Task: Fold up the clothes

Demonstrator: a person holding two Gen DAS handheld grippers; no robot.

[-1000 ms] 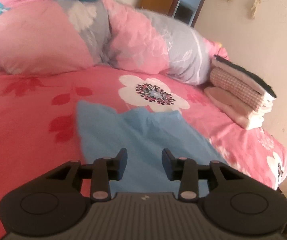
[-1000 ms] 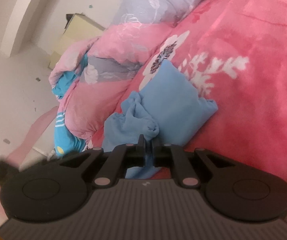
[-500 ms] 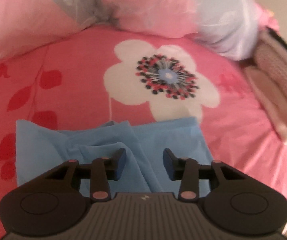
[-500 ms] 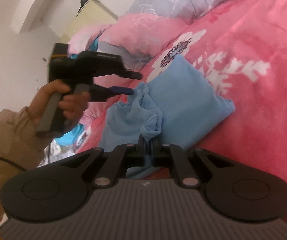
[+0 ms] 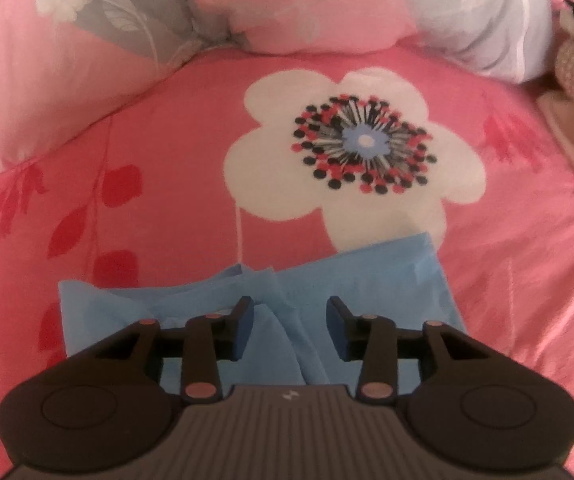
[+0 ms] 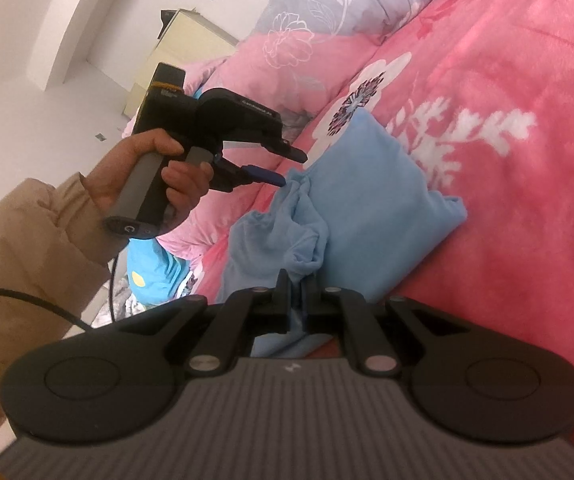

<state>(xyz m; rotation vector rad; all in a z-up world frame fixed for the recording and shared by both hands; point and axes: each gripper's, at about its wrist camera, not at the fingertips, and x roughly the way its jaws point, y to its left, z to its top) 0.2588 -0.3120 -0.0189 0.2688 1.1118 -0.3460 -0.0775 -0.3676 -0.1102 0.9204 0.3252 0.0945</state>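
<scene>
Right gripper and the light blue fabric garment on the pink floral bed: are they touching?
Touching. The right wrist view shows the right gripper with its fingers closed together and a bunched edge of the light blue fabric garment pinched between them, no gap visible.

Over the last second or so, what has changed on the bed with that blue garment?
The left gripper has swung in from the side and tipped down over the bunched edge of the blue garment. Its jaws have just been opening slightly and do not clamp the cloth yet. The right gripper has stayed pinched on the near edge of the garment, which lies on the pink floral bedspread as before.
</scene>
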